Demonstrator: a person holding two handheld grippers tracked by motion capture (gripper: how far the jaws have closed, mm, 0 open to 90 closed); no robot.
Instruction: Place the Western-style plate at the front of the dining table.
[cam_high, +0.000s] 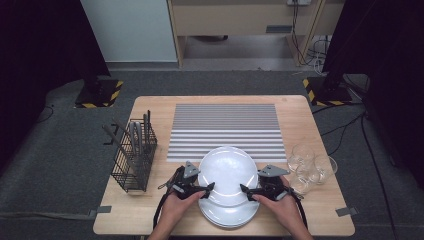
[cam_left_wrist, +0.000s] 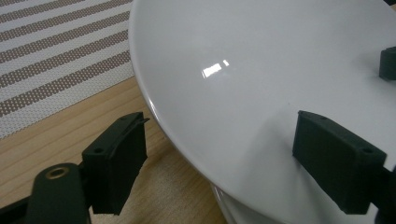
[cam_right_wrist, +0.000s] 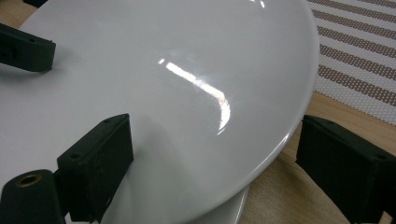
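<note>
At the near edge of the table (cam_high: 150, 220), midway along it, sits a stack of white plates (cam_high: 227, 216). The top plate (cam_high: 228, 175) appears lifted and tipped off the stack: its far rim reaches toward the striped mat (cam_high: 225, 131) while its near part overlaps the plates below. It is held from two opposite sides, which keeps a wide, slick disc level and stops it from swinging.

The left gripper (cam_high: 196, 189) takes the plate's left rim. In the left gripper view one jaw lies over the glazed face and the other hangs below the rim above the wood, so the rim runs between them; the jaws look set apart with a gap at the lower one, and I judge them astride the rim rather than firmly clamped, though the contact under the plate is hidden. The right gripper (cam_high: 257, 190) mirrors this on the right rim, one jaw on top, one beneath.

Both hands come in from the near edge, forearms angled inward, wrists low, jaws pointing toward each other across the plate.

Farther off, a black wire caddy (cam_high: 134, 157) with utensils stands by the left edge, and clear glasses (cam_high: 311, 167) cluster near the right edge. The mat covers the far middle, probably the plate's destination.
</note>
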